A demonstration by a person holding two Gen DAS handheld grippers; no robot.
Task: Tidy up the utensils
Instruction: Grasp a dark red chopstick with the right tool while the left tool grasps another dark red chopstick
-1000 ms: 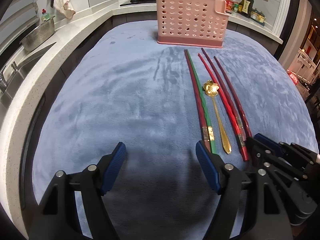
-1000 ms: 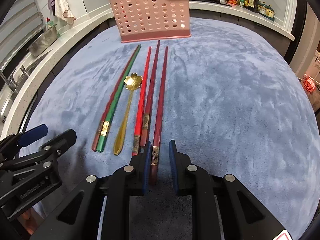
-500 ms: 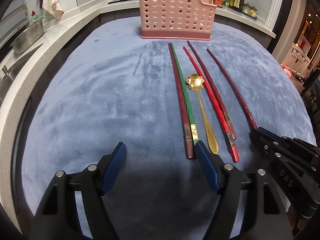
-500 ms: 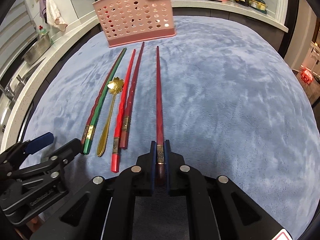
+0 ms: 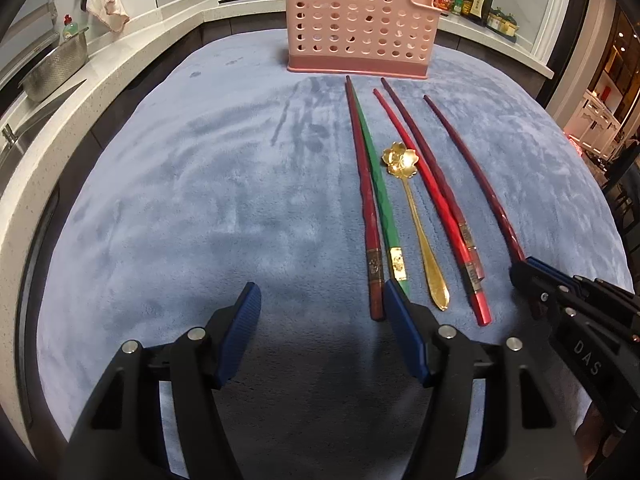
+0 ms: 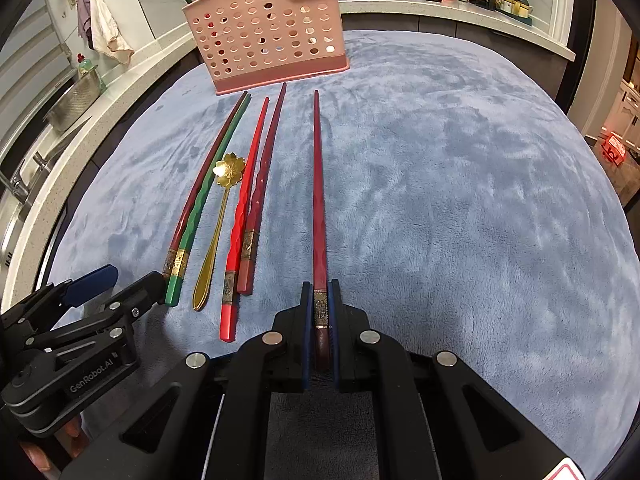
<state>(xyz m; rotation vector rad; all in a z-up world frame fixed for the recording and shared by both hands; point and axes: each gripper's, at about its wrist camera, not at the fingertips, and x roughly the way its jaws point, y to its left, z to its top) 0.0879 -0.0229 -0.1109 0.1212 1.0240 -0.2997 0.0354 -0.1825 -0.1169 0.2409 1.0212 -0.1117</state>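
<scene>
Dark-red chopstick (image 6: 319, 200), light, stiff, slick, clamped at its banded butt by the right gripper (image 6: 320, 312); left gripper (image 5: 322, 312), jaws narrowing yet empty, near the mat's (image 6: 460, 184) front edge.

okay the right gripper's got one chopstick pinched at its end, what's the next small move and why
Probably lift the dark red chopstick and carry it toward the pink holder. The right gripper is shut on its banded end, it lies apart from the other utensils on the blue cloth, and the holder stands just beyond its tip.
</scene>
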